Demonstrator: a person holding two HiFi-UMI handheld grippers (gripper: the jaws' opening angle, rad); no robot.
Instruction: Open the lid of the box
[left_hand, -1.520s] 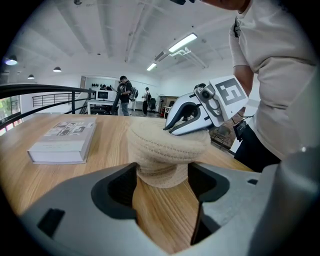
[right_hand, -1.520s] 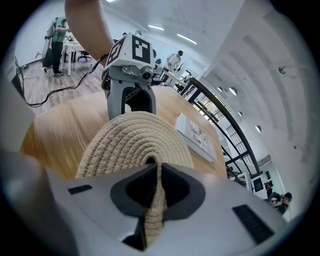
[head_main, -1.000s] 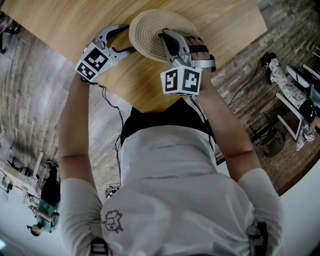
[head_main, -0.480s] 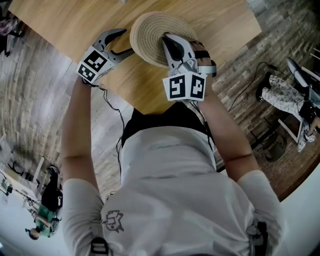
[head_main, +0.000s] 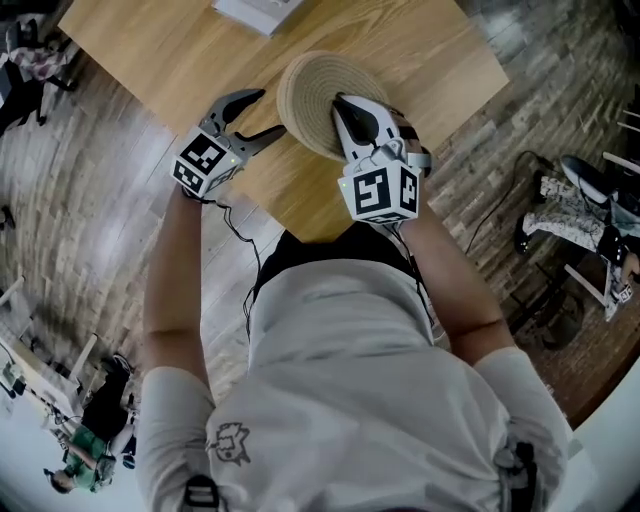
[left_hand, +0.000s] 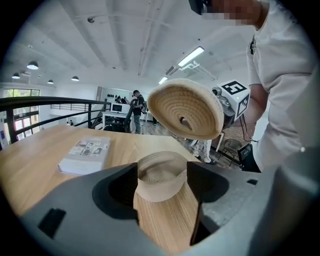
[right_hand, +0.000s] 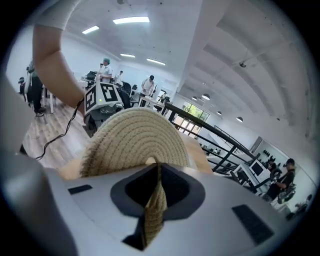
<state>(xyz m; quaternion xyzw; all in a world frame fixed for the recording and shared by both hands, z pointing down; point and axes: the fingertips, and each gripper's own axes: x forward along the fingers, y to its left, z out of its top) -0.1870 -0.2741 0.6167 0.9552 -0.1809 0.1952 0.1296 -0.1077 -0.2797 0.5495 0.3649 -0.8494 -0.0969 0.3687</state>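
Right tool (right_hand: 155, 187): jaws nearly together, clamped on the rim of the lid (right_hand: 135, 140). The lid is a round disc of coiled rope, held tilted clear above the box (left_hand: 160, 176).
Box: round, tan, smooth-walled, open on the wood-grain surface (head_main: 200, 50).
Left tool (head_main: 262, 115): jaws apart, box framed between them, contact unclear.
1 book (left_hand: 85, 155) lies on the surface; cover print unreadable.

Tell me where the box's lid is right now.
The woven lid hangs tilted above the box, in the head view just right of the left gripper, rim clamped in the jaws of the right gripper.
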